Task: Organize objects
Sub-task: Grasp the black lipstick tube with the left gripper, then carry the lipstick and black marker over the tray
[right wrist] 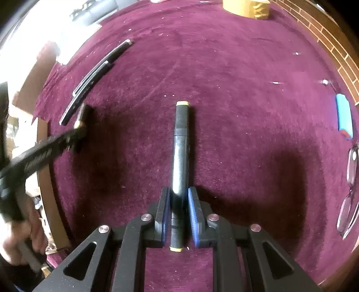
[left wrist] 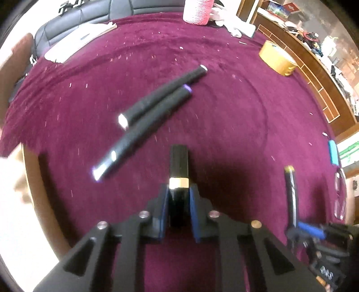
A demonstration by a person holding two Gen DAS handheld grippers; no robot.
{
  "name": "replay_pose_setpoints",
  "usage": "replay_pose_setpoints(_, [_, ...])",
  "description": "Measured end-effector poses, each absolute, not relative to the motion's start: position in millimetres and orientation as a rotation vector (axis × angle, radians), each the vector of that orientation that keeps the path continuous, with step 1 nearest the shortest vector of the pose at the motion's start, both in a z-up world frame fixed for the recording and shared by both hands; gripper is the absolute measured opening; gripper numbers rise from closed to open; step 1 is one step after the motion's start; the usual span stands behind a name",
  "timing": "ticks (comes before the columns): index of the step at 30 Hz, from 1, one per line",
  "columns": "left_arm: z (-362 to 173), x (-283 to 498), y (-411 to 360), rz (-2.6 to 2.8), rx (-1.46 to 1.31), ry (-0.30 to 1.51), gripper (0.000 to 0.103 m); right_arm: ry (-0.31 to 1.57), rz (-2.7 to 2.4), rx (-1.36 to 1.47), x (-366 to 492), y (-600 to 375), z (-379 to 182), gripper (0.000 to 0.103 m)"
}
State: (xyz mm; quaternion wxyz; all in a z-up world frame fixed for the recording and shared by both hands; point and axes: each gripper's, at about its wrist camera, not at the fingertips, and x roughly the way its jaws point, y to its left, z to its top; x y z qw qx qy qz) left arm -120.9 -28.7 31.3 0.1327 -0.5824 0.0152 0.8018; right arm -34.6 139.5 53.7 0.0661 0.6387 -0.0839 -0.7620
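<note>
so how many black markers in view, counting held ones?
4. Two lie side by side on the purple cloth: marker one, marker two. One is in the left gripper, one in the right gripper. None visibly hidden.

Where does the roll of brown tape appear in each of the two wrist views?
Left wrist view: the brown tape roll lies at upper right on the purple cloth.
Right wrist view: the same roll sits at the top edge, right of centre, partly cut off.
Shared landmark: the blue box at the right edge.
</note>
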Motion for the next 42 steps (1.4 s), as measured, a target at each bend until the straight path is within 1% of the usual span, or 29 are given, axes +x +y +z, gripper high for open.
replay_pose_setpoints(7, [44.4,-62.8,-35.6,2.293,-1.652,-0.04,0.017,-0.276,-2.205,1.909,-29.1,120.8,56.1,0.017])
replay_pose_setpoints(12, [58.6,-38.2,-51.7,2.32,-1.625,-0.11,0.017,-0.213,-2.198,1.811,-25.2,98.8,77.2,0.017])
replay_pose_setpoints(20, [96.5,-9.8,-99.0,2.425,-1.545,-0.268,0.017,-0.11,-2.111,1.669,-17.8,41.4,105.1,0.017])
replay_pose_setpoints(29, [131.2,24.9,-171.9,2.581,-1.464,-0.447,0.017,-0.074,-1.988,1.471,4.3,-23.8,143.7,0.017])
replay_pose_setpoints(35, [138.4,42.1,-222.5,2.671,-1.464,-0.531,0.017,-0.038,-1.906,1.33,24.9,-65.5,163.0,0.017])
replay_pose_setpoints(42, [122.1,38.9,-259.4,2.672,-1.527,-0.56,0.017,-0.008,-1.859,1.356,32.0,-100.1,147.2,0.017])
